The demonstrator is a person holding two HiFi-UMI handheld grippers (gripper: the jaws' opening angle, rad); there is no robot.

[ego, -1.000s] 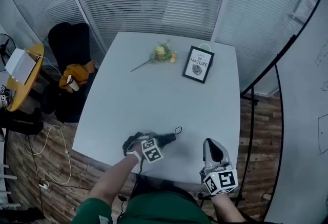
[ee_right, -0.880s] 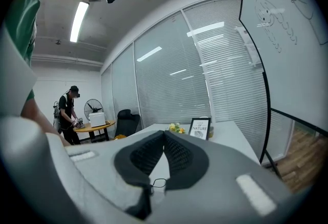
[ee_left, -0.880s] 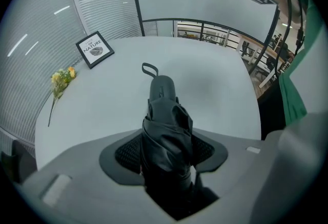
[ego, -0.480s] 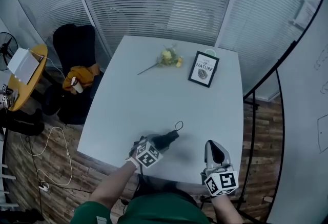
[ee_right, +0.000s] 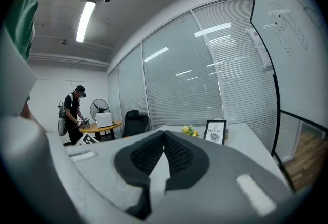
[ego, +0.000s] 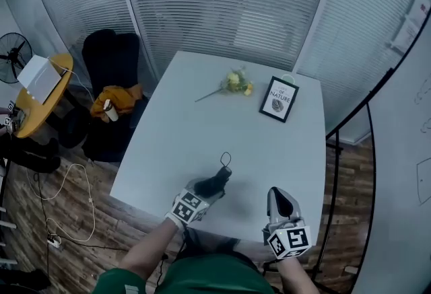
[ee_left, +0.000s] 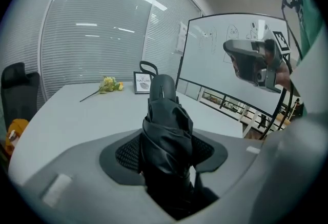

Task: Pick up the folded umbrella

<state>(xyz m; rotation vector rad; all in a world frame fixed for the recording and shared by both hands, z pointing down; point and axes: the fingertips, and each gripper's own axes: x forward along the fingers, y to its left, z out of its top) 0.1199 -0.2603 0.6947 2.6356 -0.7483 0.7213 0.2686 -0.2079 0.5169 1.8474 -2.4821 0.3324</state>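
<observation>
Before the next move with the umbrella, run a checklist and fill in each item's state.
1. Left gripper clamped on the umbrella: ok, both pads press its black fabric.
2. Umbrella off the table: ok for the front end, which rises above the tabletop; the rear end is hidden behind the jaws.
3. Strap loop free: ok, caught on nothing.
4. Right gripper out of the way: ok, jaws together, nothing between them, off to the side.
5. Flower and picture frame clear: ok, both at the table's far end.
6. Grip balanced along the umbrella: cannot tell.
</observation>
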